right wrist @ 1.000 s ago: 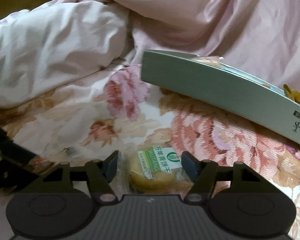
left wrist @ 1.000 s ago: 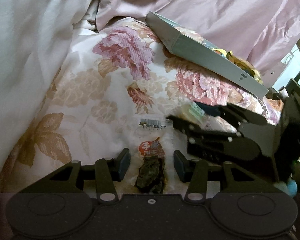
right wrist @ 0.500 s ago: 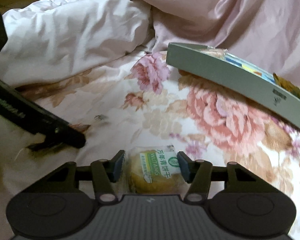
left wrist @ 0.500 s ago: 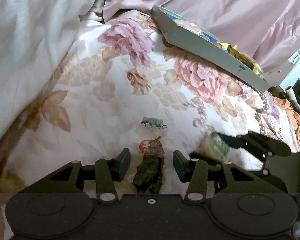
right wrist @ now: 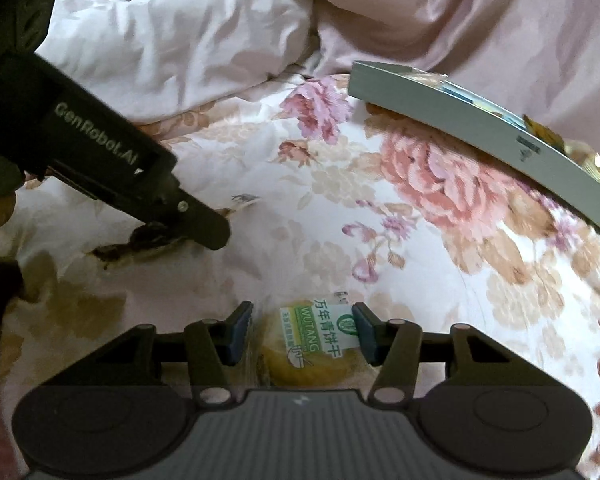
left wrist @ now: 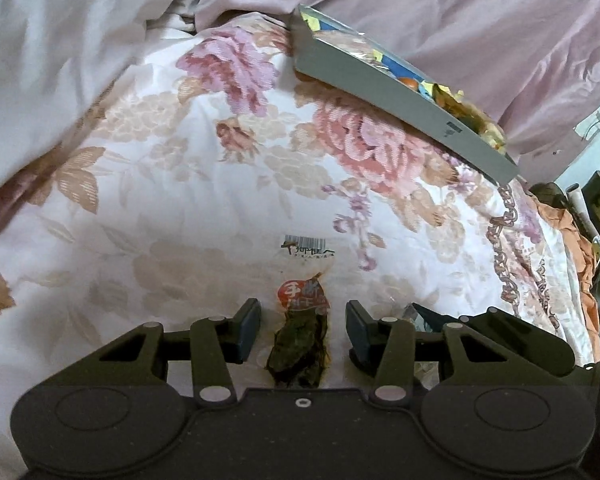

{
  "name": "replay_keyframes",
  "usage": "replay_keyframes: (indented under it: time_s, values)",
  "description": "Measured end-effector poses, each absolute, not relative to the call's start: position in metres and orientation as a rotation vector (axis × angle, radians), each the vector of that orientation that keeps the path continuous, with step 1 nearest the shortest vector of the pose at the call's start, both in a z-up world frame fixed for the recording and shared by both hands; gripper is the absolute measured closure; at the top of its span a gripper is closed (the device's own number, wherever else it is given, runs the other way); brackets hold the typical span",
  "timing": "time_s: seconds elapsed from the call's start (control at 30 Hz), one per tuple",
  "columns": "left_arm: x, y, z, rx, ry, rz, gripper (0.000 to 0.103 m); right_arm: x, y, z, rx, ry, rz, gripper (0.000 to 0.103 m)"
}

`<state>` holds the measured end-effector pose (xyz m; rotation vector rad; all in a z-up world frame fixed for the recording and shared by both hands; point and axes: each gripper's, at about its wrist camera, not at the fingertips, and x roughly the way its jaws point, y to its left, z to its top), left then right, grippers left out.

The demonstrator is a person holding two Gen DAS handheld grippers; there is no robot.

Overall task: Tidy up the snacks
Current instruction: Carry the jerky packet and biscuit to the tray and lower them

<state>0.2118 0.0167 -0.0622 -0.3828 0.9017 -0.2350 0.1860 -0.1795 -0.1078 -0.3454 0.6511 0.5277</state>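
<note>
Over the flowered quilt (left wrist: 188,184), the left gripper (left wrist: 303,326) clamps a clear packet of dark dried snack (left wrist: 300,344). The right gripper (right wrist: 302,330) clamps a green-labelled biscuit packet (right wrist: 316,344), pads against the wrapper. The grey snack box (right wrist: 480,136) lies farther back on the bed.

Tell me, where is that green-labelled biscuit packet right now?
In the right wrist view, the biscuit packet sits low and central between the jaws of the right gripper, above the floral quilt, well short of the grey box.
</note>
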Motion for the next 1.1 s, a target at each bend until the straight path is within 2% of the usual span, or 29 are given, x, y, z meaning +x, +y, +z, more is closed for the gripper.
replay_keyframes:
  time_s: [0.43, 1.1]
  values:
    - [0.205, -0.004, -0.039, -0.442, 0.84, -0.169, 0.055, 0.186, -0.199, -0.086, -0.28, 0.613, 0.46, 0.045]
    - [0.195, -0.043, 0.011, -0.384, 0.718, -0.123, 0.055, 0.177, -0.239, -0.038, -0.111, 0.443, 0.397, 0.045]
